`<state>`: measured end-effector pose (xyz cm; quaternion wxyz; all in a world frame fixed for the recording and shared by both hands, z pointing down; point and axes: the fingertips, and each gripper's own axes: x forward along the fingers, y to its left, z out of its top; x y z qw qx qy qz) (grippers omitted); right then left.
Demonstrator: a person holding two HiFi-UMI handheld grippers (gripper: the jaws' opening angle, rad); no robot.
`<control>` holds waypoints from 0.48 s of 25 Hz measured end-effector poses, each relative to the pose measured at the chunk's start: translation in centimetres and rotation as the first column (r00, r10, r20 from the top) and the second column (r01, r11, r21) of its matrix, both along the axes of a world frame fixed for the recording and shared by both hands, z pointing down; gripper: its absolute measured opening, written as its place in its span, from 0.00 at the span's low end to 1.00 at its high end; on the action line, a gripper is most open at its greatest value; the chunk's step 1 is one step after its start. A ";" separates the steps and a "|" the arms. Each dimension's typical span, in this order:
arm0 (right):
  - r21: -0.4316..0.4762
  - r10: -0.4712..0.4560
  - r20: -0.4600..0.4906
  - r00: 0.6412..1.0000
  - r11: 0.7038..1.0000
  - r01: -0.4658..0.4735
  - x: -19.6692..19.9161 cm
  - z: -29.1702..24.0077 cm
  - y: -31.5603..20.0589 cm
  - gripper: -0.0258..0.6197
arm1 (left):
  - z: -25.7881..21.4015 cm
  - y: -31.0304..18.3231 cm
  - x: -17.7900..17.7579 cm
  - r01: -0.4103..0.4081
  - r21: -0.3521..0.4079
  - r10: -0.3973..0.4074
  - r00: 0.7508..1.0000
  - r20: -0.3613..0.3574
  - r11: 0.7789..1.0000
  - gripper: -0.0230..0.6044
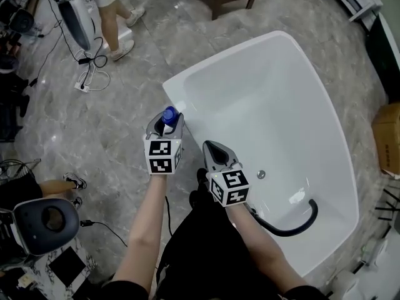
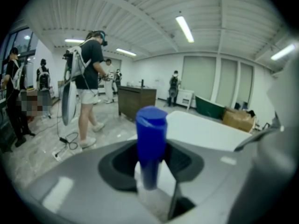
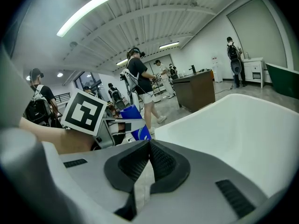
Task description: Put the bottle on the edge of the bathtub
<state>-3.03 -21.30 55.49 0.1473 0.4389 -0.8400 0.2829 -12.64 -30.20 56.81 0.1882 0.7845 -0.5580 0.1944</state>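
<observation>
well, the left gripper [image 1: 165, 122] is pinching the bottle [image 1: 169, 114] just under its blue cap, and in the head view the bottle stands upright at about 9 o'clock of the bathtub [image 1: 187, 74], just beside the near corner of its rim; whether its base touches the rim i cannot tell. the right gripper [image 1: 210, 145] sits at 3 o'clock of the left one, jaws pressed together with nothing between them. the bottle looks small, light and stiff, likely smooth plastic, so a grip on the neck below the cap, as it is held now, seems the safest place; being tall and narrow, it may tip on a curved, glossy rim unless set down level. the left gripper view shows what the head view hides: the cap [image 2: 150, 125] rising straight between the jaws and a pale body below it. the right gripper view shows its own jaws shut [image 3: 148, 148] and, at 10 o'clock, a blue part of the bottle [image 3: 138, 127] seen side-on. only the head view shows the whole tub, its drain [image 1: 260, 174] and a dark hose [image 1: 294, 224] inside.
</observation>
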 end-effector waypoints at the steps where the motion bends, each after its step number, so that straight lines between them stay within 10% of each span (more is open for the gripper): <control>1: -0.003 -0.001 -0.001 1.000 1.000 0.001 0.0 0.2 -0.3 0.04 | 0.2 -0.5 0.2 -0.002 0.000 0.002 1.000 -0.001 1.000 0.29; 12: -0.034 0.003 -0.013 1.000 0.999 -0.004 0.1 2.2 -1.9 0.04 | 3.0 -4.7 1.8 -0.030 0.006 0.030 1.000 0.009 1.000 0.29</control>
